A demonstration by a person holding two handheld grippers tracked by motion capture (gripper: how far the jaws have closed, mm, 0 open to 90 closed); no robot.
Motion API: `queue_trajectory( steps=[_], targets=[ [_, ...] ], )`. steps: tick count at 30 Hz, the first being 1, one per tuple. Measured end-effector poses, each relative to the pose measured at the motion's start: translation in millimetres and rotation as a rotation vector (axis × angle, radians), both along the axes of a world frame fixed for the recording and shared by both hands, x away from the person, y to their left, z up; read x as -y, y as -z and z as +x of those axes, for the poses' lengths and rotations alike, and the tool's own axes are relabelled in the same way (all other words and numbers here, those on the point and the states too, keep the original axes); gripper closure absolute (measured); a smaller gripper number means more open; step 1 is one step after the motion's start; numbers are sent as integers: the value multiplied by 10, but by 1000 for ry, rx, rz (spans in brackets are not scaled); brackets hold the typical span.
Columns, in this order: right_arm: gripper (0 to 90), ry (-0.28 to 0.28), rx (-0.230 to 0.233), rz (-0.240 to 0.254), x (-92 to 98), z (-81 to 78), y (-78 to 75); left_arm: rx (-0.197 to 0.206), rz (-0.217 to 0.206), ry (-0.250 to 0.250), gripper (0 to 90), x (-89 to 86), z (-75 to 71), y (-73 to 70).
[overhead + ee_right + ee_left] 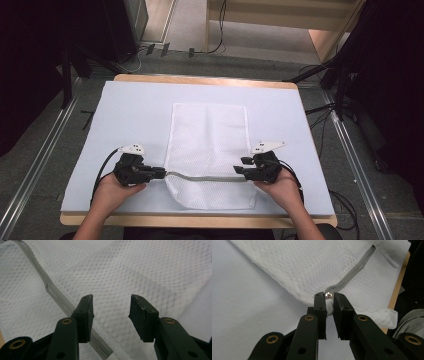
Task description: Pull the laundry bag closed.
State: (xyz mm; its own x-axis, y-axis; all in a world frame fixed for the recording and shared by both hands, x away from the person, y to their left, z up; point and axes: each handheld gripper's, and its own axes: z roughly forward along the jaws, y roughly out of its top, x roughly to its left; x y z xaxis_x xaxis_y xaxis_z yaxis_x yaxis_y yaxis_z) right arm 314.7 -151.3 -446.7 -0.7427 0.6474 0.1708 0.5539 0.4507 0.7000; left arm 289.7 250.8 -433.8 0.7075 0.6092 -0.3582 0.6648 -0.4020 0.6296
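A white mesh bag [207, 140] lies flat on the pale mat [130, 115], with a grey zipper [205, 176] running across its near end. My left gripper [161, 173] is at the zipper's left end. In the left gripper view its jaws [329, 296] are shut on the shiny zipper pull [328, 295] and a bit of white fabric, and the zipper [354, 272] stretches away over the bag [312, 262]. My right gripper [239, 166] sits at the zipper's right end. Its jaws [112, 305] stand open just above the mesh [140, 267], with the zipper [50, 288] passing under the left jaw.
The mat covers a wooden table whose front edge [200, 220] is close to the person. Metal rails [45, 150] run along both sides. Cables [320, 110] and black stands [75, 65] stand on the floor beyond the table.
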Motion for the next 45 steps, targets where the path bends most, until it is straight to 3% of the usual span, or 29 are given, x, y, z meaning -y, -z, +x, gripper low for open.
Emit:
queue_trajectory(
  steps=[25,29,33,35,43,45],
  targets=[
    [552,-10,11,-10,-4,-94,19,16,29,59,824,271,148,-206],
    [630,-11,-6,11,3,-116,8,15,40,66,824,306,153,-258],
    [652,-21,-19,8,-21,-121,23,13,57,83,822,395,202,-297],
    [652,-25,-18,5,-36,-128,25,4,40,85,822,438,242,-286],
    [644,-27,-19,-2,-46,-126,30,12,55,94,818,635,337,-238],
    [644,-27,-18,2,-39,-128,25,-2,36,95,817,718,403,-206]
  ],
)
